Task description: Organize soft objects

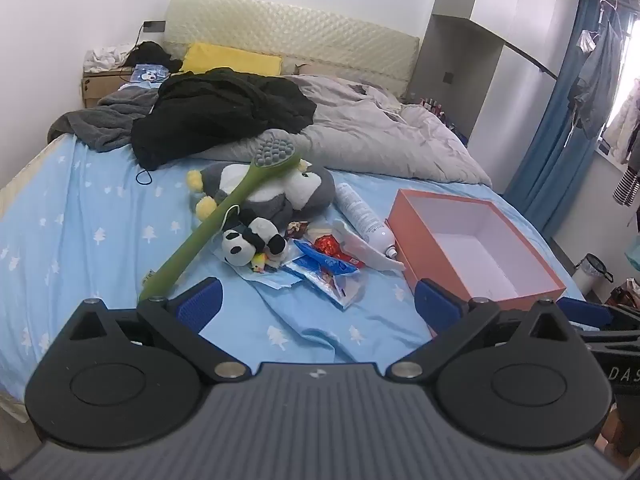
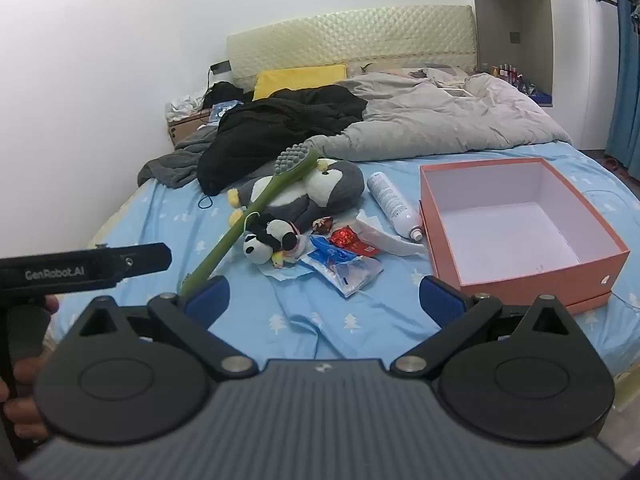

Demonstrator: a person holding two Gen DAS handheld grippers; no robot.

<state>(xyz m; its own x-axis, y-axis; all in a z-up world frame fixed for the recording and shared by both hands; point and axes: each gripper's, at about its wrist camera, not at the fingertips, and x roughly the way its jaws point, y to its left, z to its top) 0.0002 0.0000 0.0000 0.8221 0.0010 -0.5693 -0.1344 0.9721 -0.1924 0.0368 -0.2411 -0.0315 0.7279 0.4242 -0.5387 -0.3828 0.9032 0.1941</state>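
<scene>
Green long-handled brush [image 1: 224, 216] across penguin plush [image 1: 280, 192] and panda plush [image 1: 250, 240]: likely dragged along or snagged. Left hand-held gripper [image 1: 318, 304] wide open, empty.

Right wrist: same brush barring plush; wrappers [image 2: 340, 264], spray can [image 2: 394, 206] (hard) beside orange box [image 2: 524, 280]. Right hand-held gripper [image 2: 324, 300] spread, empty.

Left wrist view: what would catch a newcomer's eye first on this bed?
Probably the open orange box, empty and white inside, on the blue tree-print sheet at right. Next, the long green brush with a grey bristle head, lying slantwise across the grey penguin plush and beside the small panda plush, mid-bed. Behind them, a black garment is heaped against the grey duvet.
</scene>
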